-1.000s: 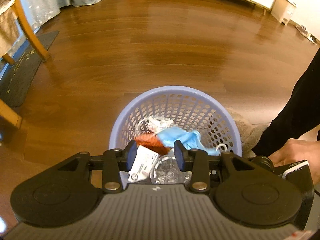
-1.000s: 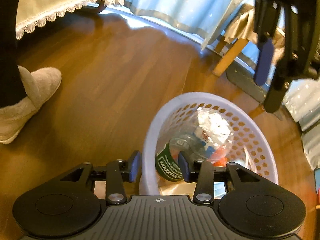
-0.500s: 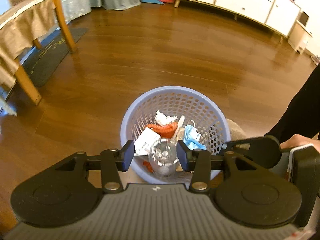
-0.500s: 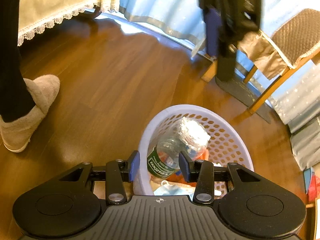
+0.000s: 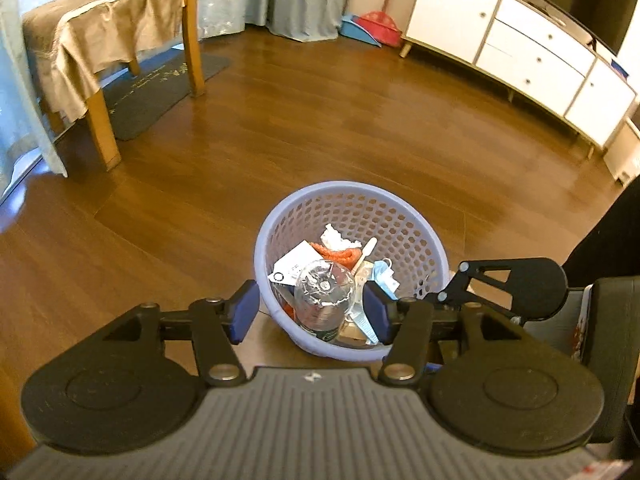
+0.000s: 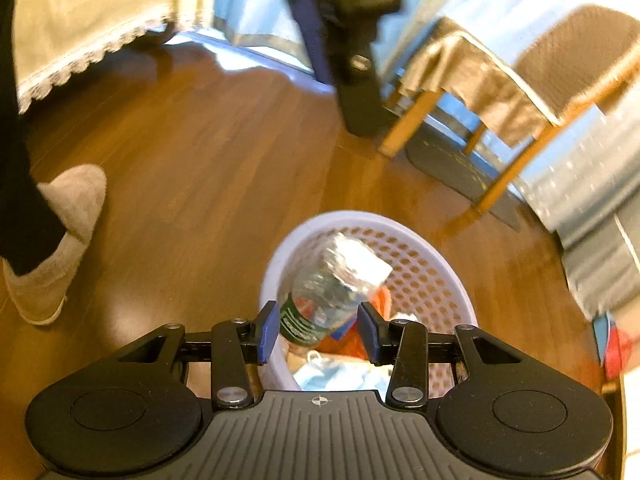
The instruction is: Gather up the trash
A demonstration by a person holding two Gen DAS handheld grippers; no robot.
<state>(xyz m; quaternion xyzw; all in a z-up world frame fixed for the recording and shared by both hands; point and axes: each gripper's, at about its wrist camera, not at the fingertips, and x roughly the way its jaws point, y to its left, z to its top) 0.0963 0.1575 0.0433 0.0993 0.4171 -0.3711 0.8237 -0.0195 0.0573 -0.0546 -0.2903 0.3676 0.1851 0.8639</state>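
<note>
Left wrist view: left tongs (image 5: pixel 310 312) spread wide, nothing between the pads, hovering above the lavender basket (image 5: pixel 424 240) on the wooden floor (image 5: pixel 320 128). Basket holds a clear plastic bottle (image 5: pixel 324 294), white paper tag (image 5: pixel 294 266), orange wrapper (image 5: pixel 336 254), crumpled tissue (image 5: pixel 334 238), blue face mask (image 5: pixel 384 276). Right tongs' linkage visible at the right edge. Chair (image 5: pixel 112 52) with tan cover and dark mat (image 5: pixel 160 92) to the left; white cabinet (image 5: pixel 520 56) at the back.

Right wrist view: right tongs (image 6: pixel 318 334) also wide open, empty, over the basket (image 6: pixel 440 280). Bottle (image 6: pixel 332 292) lies tilted inside, green label toward the camera, not touching the pads. Grey slipper (image 6: pixel 56 240) on the floor at left. Picture somewhat blurred.
</note>
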